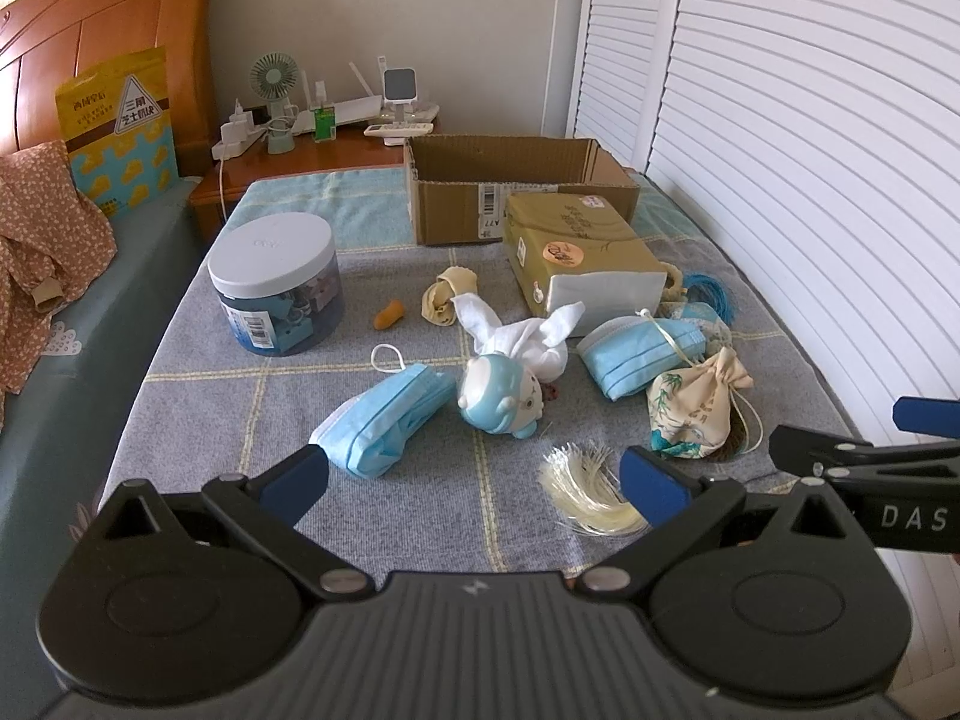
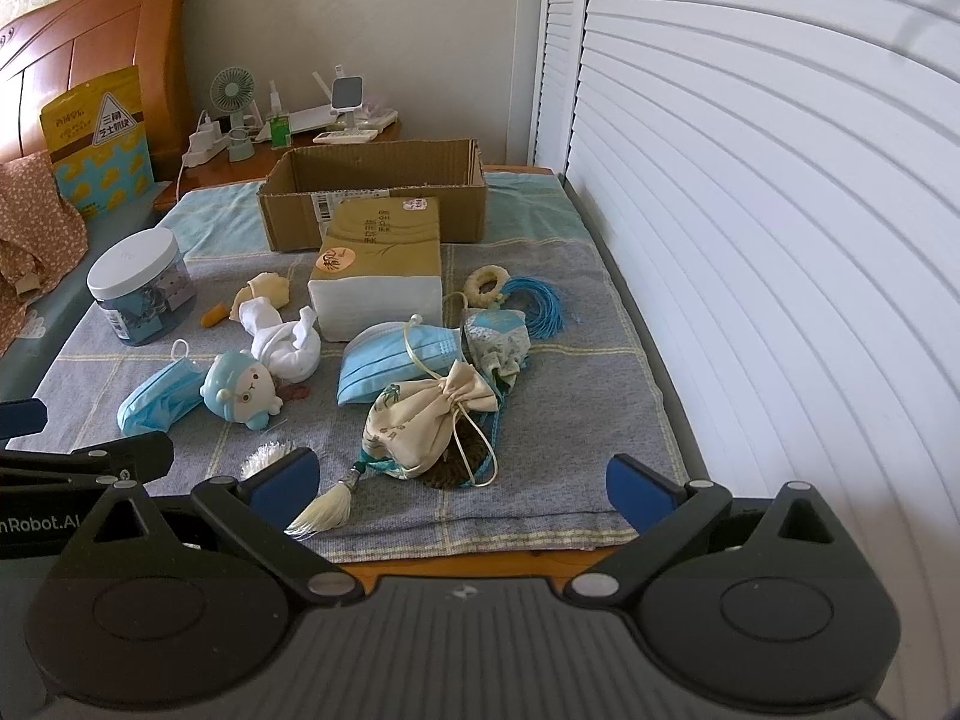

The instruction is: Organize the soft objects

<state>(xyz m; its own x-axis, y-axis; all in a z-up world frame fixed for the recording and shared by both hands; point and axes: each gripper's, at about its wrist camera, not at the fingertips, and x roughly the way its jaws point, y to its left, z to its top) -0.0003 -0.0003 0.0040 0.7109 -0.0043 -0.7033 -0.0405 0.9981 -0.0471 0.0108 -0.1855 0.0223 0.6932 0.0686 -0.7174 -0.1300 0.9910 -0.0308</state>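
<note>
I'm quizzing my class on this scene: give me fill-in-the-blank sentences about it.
The brown cardboard box holds ___.
The clear plastic jar has a ___ lid.
The left gripper is ___.
The cream drawstring pouch lies nearest the ___ gripper.

Missing: nothing; white; open; right

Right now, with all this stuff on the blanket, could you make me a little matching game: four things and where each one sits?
Things:
1. cardboard box
2. plastic jar
3. drawstring pouch
4. doll head

Places:
A. between the two blue face masks
B. far end of the blanket
C. left side, near the bed
D. nearest the right tongs

Pairs: 1-B, 2-C, 3-D, 4-A
</note>
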